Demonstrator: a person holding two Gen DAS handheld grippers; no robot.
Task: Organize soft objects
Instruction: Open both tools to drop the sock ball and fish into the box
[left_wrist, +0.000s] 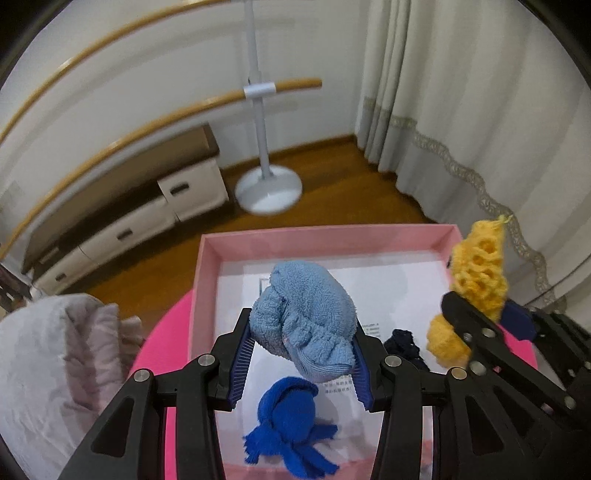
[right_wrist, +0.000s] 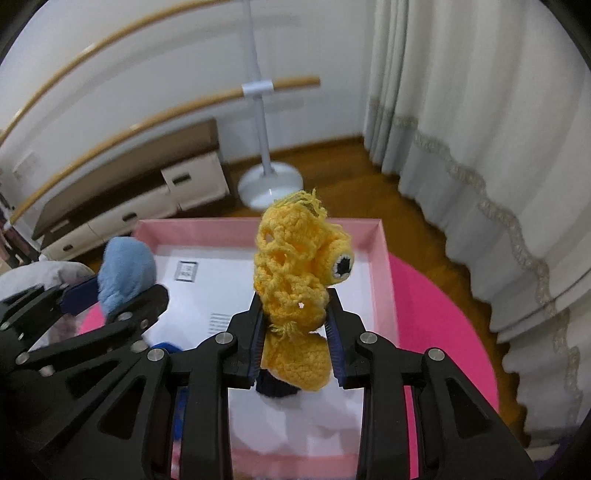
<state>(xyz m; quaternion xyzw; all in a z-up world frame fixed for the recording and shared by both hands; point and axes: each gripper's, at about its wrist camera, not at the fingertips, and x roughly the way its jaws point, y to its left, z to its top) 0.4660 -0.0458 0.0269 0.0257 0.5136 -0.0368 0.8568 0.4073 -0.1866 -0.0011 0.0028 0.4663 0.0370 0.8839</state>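
Note:
In the left wrist view my left gripper (left_wrist: 303, 332) is shut on a light blue terry cloth bundle (left_wrist: 303, 306), held above the open pink box (left_wrist: 325, 236). The right wrist view shows my right gripper (right_wrist: 295, 306) shut on a yellow crochet toy (right_wrist: 295, 258) with one black-and-white eye, over the same pink box (right_wrist: 258, 225). On the box's white floor lie a royal blue knotted cloth (left_wrist: 291, 417) and a small navy piece (left_wrist: 400, 343). Both grippers hang side by side, and the yellow toy (left_wrist: 476, 280) also shows at the right of the left wrist view.
The box stands on a round bright pink table (right_wrist: 443, 332). A crumpled pale grey cloth (left_wrist: 55, 350) lies at the table's left. Beyond the table are a wooden floor, a white pole stand (left_wrist: 267, 188), a low drawer cabinet (left_wrist: 129, 221) and cream curtains (left_wrist: 480, 129).

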